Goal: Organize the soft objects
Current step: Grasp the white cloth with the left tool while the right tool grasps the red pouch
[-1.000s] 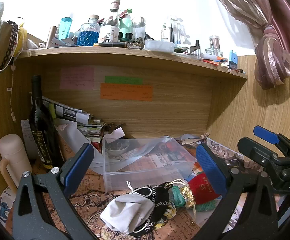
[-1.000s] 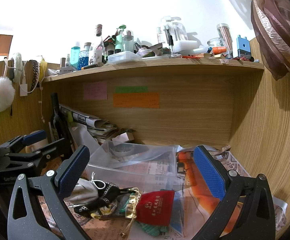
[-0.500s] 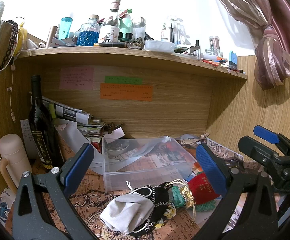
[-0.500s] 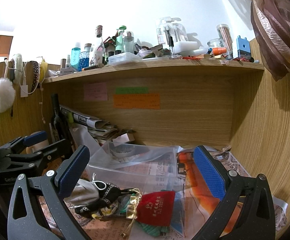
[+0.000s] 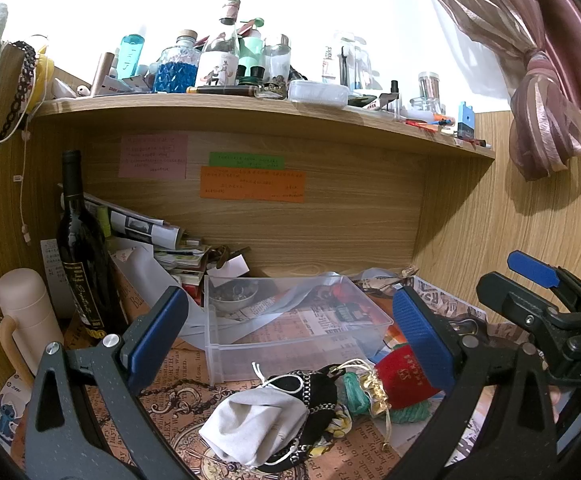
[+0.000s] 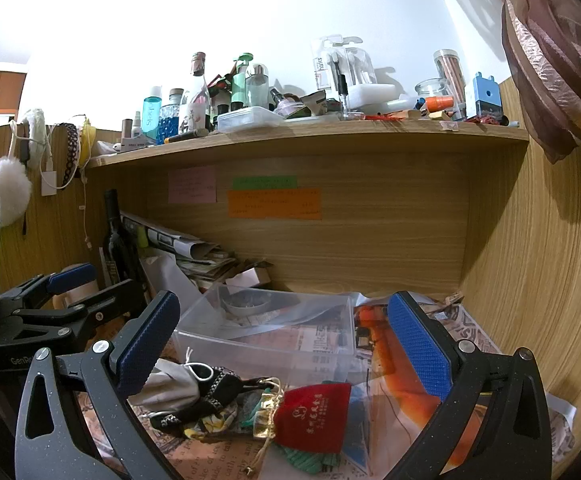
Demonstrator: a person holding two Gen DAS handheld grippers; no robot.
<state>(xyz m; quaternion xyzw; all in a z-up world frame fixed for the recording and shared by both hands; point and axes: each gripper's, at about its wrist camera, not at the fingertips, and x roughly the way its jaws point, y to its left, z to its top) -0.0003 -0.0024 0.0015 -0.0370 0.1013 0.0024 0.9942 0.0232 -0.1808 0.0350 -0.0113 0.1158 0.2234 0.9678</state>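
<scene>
A heap of small cloth pouches lies on the desk in front of a clear plastic box (image 5: 290, 332) (image 6: 266, 344). In the heap are a white pouch (image 5: 254, 428) (image 6: 170, 384), a black pouch (image 5: 314, 392) (image 6: 218, 384), a gold pouch (image 6: 264, 416), a red pouch (image 5: 402, 376) (image 6: 314, 412) and a green knitted one (image 5: 410, 414) (image 6: 306, 460). My left gripper (image 5: 290, 340) is open above the heap, empty. My right gripper (image 6: 282, 340) is open above the red pouch, empty. Each gripper shows in the other's view (image 5: 546, 304) (image 6: 50, 300).
A dark wine bottle (image 5: 80, 248) and a cream flask (image 5: 26, 316) stand at the left. Stacked papers (image 5: 142, 228) lean at the back. A small bowl (image 5: 234, 296) sits behind the box. A cluttered shelf (image 5: 250, 108) hangs overhead. A wooden wall (image 6: 550, 280) closes the right.
</scene>
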